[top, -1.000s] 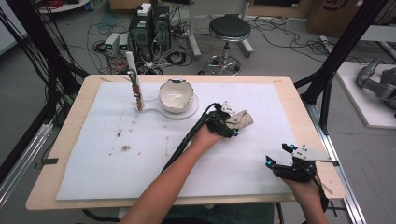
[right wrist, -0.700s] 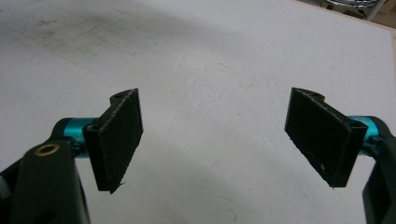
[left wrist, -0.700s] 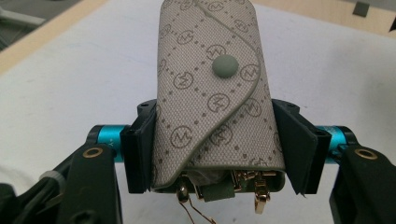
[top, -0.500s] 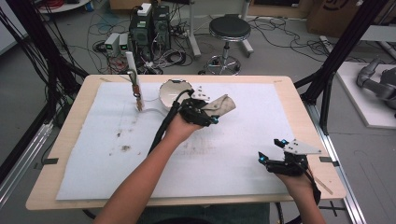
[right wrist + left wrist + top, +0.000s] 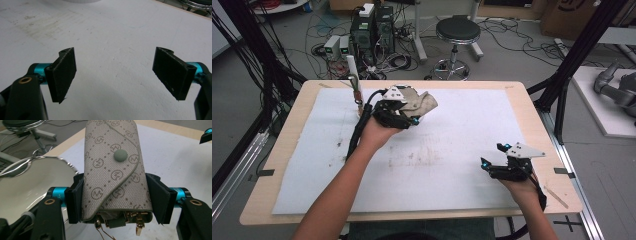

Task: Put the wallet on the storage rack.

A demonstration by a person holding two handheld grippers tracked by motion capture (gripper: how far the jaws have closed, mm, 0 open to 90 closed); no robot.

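Key case pinched in my left tool, right tool idle and empty

My left tool is clamped on the monogrammed key case, one jaw on each long edge near its open end, and holds it in the air over the far left part of the tabletop, just beside the white bowl. I judge the case light and soft: woven fabric over thin padding that gives under pressure, so the flat side pinch suits it, though its coated weave could slide if I ease off. The snap button holds the flap shut; the brass key hooks dangle loose below and may swing or snag. My right tool hovers low over the near right of the tabletop, jaws wide apart, nothing between them.
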